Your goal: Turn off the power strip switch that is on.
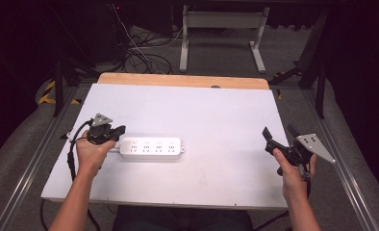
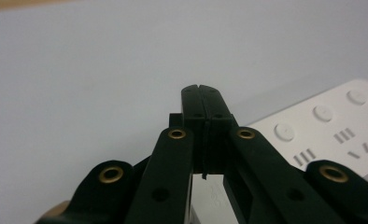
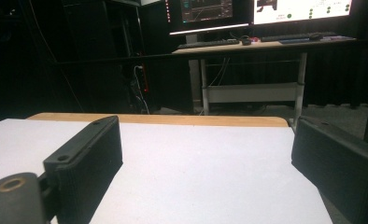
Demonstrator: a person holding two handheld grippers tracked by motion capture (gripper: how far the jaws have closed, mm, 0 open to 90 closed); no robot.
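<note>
White power strip (image 1: pixel 151 148) lies flat on the white table board (image 1: pixel 211 110), left of centre, long side parallel to the board's near edge. Left gripper (image 1: pixel 116 131) at the strip's left end, jaws pressed together, nothing between them. Right gripper (image 1: pixel 280 133) well right of the strip near the board's right edge, jaws wide, nothing held. Bare board between strip and right gripper.

The power strip (image 1: pixel 151 148) looks like smooth, slightly glossy white plastic sitting on a matt white board (image 1: pixel 202 110) with a bare wood edge behind it, and both grippers' jaws are matt black plastic with brassy metal rivets.
</note>
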